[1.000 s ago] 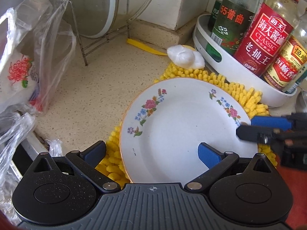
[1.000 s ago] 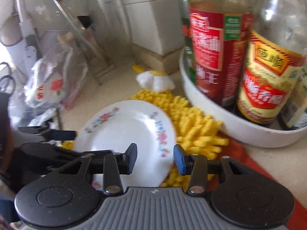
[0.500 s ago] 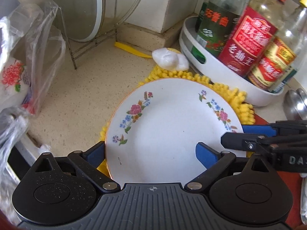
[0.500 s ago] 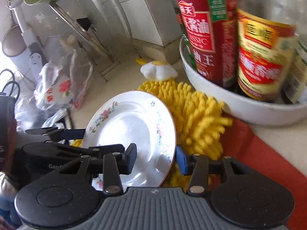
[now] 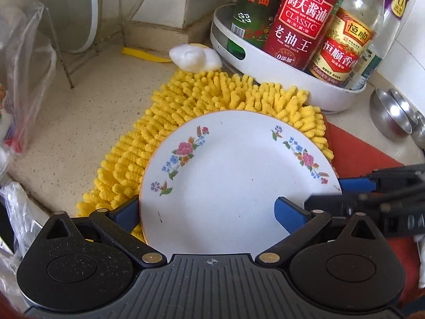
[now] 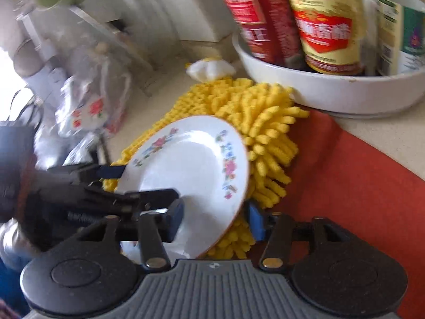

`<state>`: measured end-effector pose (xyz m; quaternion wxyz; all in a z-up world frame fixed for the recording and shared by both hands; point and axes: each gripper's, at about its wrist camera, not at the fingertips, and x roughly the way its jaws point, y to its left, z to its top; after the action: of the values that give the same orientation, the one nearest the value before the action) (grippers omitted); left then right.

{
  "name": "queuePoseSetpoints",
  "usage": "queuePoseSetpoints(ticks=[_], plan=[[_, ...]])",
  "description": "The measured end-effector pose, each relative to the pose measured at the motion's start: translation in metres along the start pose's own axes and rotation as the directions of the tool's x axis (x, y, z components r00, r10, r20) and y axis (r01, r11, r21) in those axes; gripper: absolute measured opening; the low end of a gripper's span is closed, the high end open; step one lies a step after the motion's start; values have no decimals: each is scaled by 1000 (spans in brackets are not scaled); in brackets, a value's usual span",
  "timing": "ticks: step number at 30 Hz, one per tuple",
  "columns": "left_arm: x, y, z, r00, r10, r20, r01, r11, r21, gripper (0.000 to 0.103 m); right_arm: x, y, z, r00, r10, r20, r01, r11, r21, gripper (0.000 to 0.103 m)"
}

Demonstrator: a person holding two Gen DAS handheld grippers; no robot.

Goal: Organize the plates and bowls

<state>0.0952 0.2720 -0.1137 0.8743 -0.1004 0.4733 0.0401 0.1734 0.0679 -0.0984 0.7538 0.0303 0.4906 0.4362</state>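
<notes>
A white plate with a floral rim (image 5: 228, 175) is tilted above a yellow chenille mat (image 5: 186, 106). My left gripper (image 5: 207, 210) is wide open, one finger under the plate's near edge, the other above its face. My right gripper (image 6: 215, 219) straddles the plate's rim (image 6: 199, 164), one blue pad over its face and one behind; the gap looks wider than the rim. The right gripper also shows in the left wrist view (image 5: 353, 186) at the plate's right edge.
A white tray (image 5: 265, 61) of sauce bottles (image 5: 300, 18) stands behind the mat. Steel spoons (image 5: 390, 117) lie at the right. A wire rack with a glass lid (image 5: 79, 13) and plastic bags (image 5: 24, 79) are at the left. A red cloth (image 6: 358, 186) lies under the mat.
The plate has come up off the mat and toward the cameras, tilting. Both grippers have moved with it, and the mat behind it is now uncovered.
</notes>
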Motion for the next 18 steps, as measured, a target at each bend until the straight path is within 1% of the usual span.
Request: queuePoseSetpoints(ticks=[1, 3, 4, 6, 8, 11, 18], plan=[[-1, -1, 0, 1000, 9, 3, -9, 1000, -3, 102, 0, 2, -1, 1000, -9, 10, 9, 1000, -2, 52], [-3, -6, -1, 999, 38, 13, -38, 999, -13, 101, -2, 8, 0, 999, -47, 22, 47, 999, 15, 45], [-4, -7, -1, 999, 44, 12, -44, 999, -15, 101, -5, 9, 0, 998, -56, 26, 56, 998, 13, 45], [-8, -6, -1, 999, 34, 8, -34, 999, -40, 101, -14, 7, 0, 997, -51, 54, 50, 999, 10, 43], [-14, -9, -2, 999, 34, 14, -33, 998, -47, 101, -20, 4, -1, 997, -47, 68, 47, 999, 14, 43], [-20, -23, -2, 998, 51, 26, -51, 998, -21, 101, -29, -3, -4, 995, -53, 84, 50, 998, 37, 43], [-21, -48, 4, 998, 55, 30, -55, 998, 3, 101, -49, -19, -11, 992, -62, 110, 53, 995, 82, 43]])
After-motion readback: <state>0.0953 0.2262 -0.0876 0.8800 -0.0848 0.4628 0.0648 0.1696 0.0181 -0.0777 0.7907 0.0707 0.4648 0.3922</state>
